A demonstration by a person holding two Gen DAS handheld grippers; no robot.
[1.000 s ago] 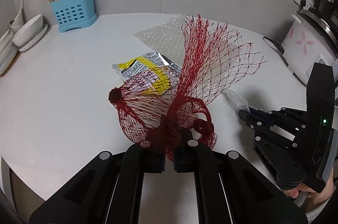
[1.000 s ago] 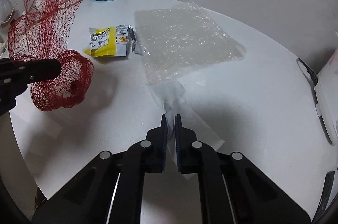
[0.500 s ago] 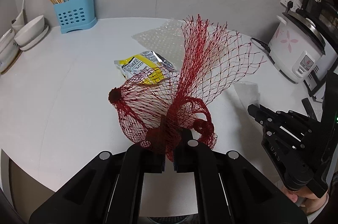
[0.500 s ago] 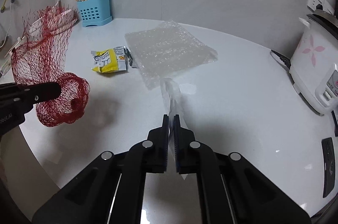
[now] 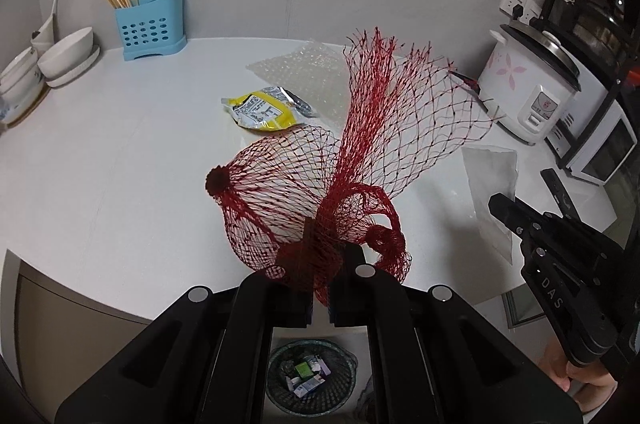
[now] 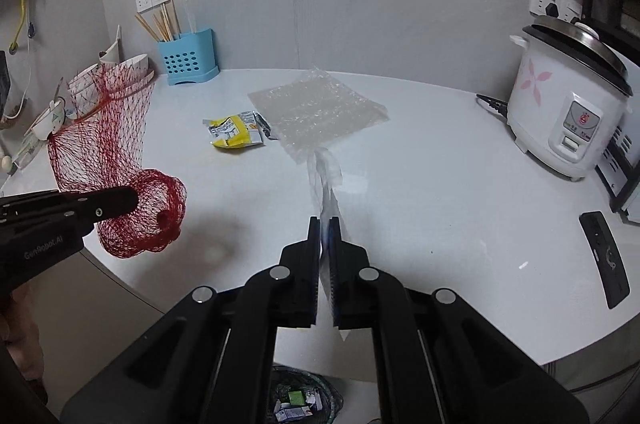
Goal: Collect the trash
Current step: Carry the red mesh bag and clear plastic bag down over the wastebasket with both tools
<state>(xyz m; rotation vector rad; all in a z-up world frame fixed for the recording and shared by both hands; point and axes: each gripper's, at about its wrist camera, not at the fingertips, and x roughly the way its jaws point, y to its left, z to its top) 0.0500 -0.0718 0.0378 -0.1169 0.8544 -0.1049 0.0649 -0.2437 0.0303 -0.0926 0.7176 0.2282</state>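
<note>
1. The left claw [image 5: 319, 278] pinches the red mesh bag [image 5: 320, 180], lifted off the surface [image 5: 100, 160], likely for the waste basket [image 5: 312, 378] below.
2. The right claw [image 6: 325, 224] is pressed onto a clear plastic wrapper [image 6: 326, 180].
3. The basket is partly hidden by the claws; yellow packet [image 6: 236, 132] and bubble wrap [image 6: 316, 108] remain.

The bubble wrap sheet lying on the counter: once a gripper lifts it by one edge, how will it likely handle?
The bubble wrap looks thin and see-through, so it is probably very light. It lies crumpled at its corners rather than flat, so it would likely flop and drape when lifted. Its glossy plastic surface may slip between fingers.
</note>
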